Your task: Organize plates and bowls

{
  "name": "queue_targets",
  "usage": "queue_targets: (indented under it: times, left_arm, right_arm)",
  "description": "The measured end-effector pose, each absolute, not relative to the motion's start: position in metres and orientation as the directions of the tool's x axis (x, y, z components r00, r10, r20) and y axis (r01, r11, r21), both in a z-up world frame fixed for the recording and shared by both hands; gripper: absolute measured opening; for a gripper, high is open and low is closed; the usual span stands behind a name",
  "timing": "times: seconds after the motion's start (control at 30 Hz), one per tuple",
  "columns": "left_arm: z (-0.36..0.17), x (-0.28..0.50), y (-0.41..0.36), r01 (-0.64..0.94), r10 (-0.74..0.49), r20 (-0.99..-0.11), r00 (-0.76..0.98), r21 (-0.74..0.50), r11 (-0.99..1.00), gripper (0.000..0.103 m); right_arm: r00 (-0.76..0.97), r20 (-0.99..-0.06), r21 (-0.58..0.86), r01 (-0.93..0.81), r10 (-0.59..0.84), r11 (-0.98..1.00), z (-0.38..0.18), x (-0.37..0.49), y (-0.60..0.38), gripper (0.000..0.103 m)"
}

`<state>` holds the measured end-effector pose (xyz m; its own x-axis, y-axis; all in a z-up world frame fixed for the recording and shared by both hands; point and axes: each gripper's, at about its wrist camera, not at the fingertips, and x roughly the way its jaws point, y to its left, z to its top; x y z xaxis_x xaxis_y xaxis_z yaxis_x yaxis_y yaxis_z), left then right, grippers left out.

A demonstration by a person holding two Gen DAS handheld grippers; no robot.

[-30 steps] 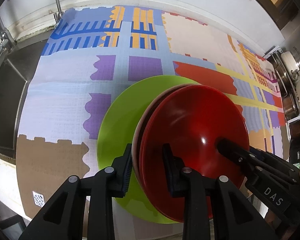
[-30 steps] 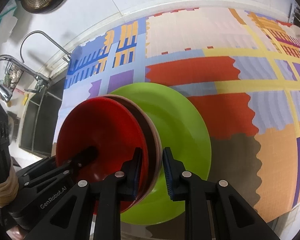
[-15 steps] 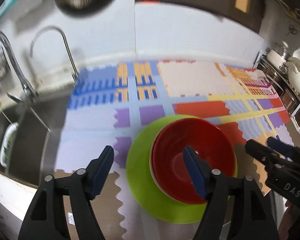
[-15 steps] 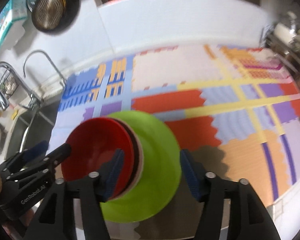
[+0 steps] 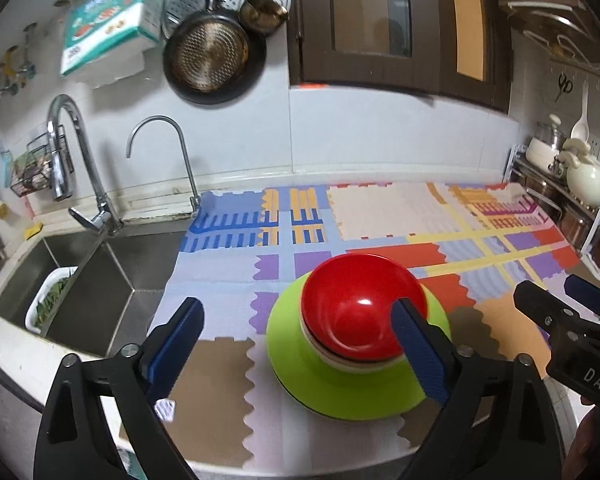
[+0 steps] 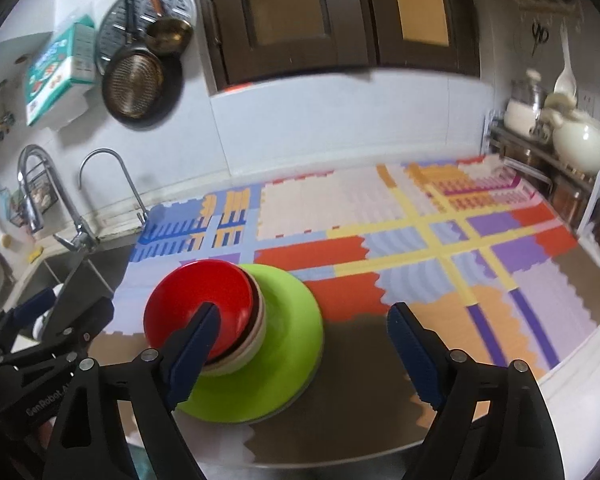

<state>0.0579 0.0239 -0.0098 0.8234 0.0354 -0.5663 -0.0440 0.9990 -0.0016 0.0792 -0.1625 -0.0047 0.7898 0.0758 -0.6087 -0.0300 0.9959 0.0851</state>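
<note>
A red bowl (image 5: 360,312) sits on top of a nested stack of bowls, with a cream one under it, on a lime green plate (image 5: 300,364) on the patterned mat. The same red bowl (image 6: 198,300) and green plate (image 6: 284,320) show in the right wrist view. My left gripper (image 5: 300,348) is open wide and empty, above and in front of the stack. My right gripper (image 6: 304,344) is open wide and empty, to the right of the stack. Each gripper shows at the edge of the other's view.
A steel sink (image 5: 80,280) with two taps lies left of the mat, with a white tub of greens (image 5: 50,300) in it. A rack with a cream teapot (image 5: 584,180) stands at the right. Pans hang on the wall. The counter's front edge is close.
Both grippers let go of the bowl stack, opened wide and pulled up and back. The stack now rests on the green plate.
</note>
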Motion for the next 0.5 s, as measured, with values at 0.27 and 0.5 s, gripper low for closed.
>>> queue_targets:
  times: [0.27, 0.5]
  left_arm:
    - [0.002, -0.002, 0.008, -0.07, 0.068, -0.482, 0.873, 0.014, 0.997, 0.103]
    - [0.011, -0.048, -0.003, -0.081, 0.084, -0.43, 0.899, 0.025, 0.996, 0.103]
  right_arm:
    - [0.853, -0.518, 0.041, -0.059, 0.072, 0.997, 0.012, 0.018, -0.176, 0.093]
    - [0.876, -0.481, 0.006, -0.049, 0.046, 0.999, 0.022, -0.027, -0.186, 0.096]
